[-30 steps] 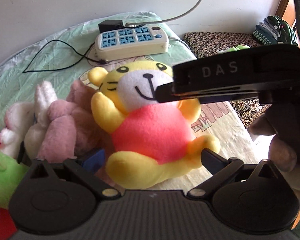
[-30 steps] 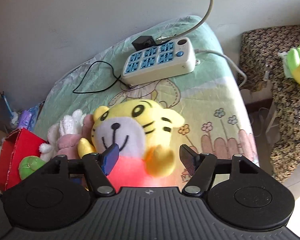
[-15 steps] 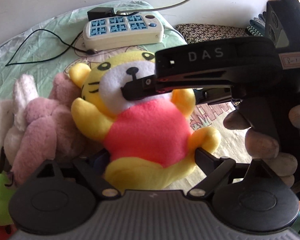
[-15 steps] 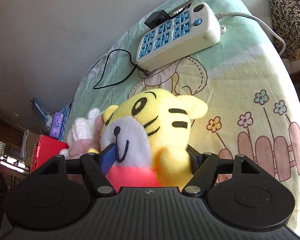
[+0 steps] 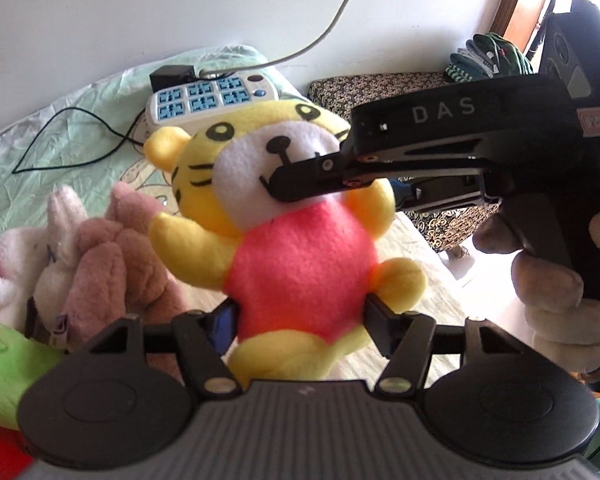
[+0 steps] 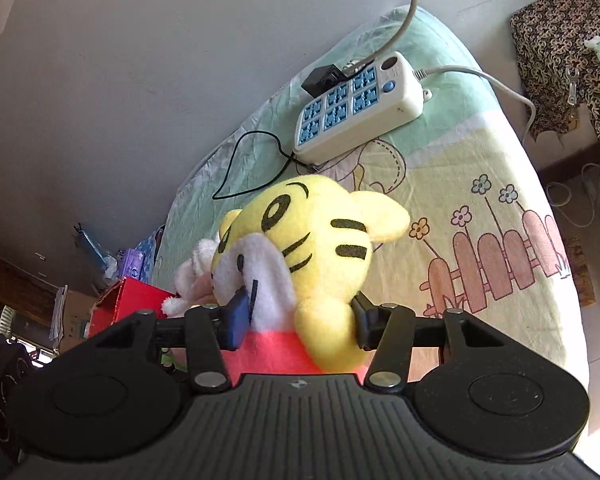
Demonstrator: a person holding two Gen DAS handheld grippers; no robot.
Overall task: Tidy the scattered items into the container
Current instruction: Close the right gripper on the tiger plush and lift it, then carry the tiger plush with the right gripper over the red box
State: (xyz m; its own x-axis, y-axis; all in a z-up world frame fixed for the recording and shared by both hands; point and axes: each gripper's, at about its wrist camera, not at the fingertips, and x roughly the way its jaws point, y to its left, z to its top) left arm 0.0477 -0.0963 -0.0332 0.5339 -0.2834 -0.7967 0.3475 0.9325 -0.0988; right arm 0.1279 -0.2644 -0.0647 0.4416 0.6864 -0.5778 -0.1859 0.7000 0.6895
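so we have the yellow tiger plush (image 5: 300, 240) pinched from two sides: our left gripper (image 5: 300, 316) has just been closing and now presses on its red belly near the legs, while our right gripper (image 6: 296, 322) has likewise just been closing and clamps it at the neck, one pad against the white muzzle and the other behind a yellow arm. the toy sits over the cartoon bedsheet (image 6: 480, 200), and we judge it to be lifting clear, though its underside is hidden by our own gripper bodies. the task looks early to us: the pink and white bunny plush (image 5: 80, 256) lies just beside the tiger, a green plush (image 5: 4, 360) is cut off at the left edge, and none of this is clearly packed away. the red box (image 6: 128, 300), which we take for the container, shows only a corner, so we cannot tell what is inside it. a power strip (image 6: 360, 104) lies near the wall, well apart from the toys. the hand (image 5: 560, 292) on the right tool is partly cropped.
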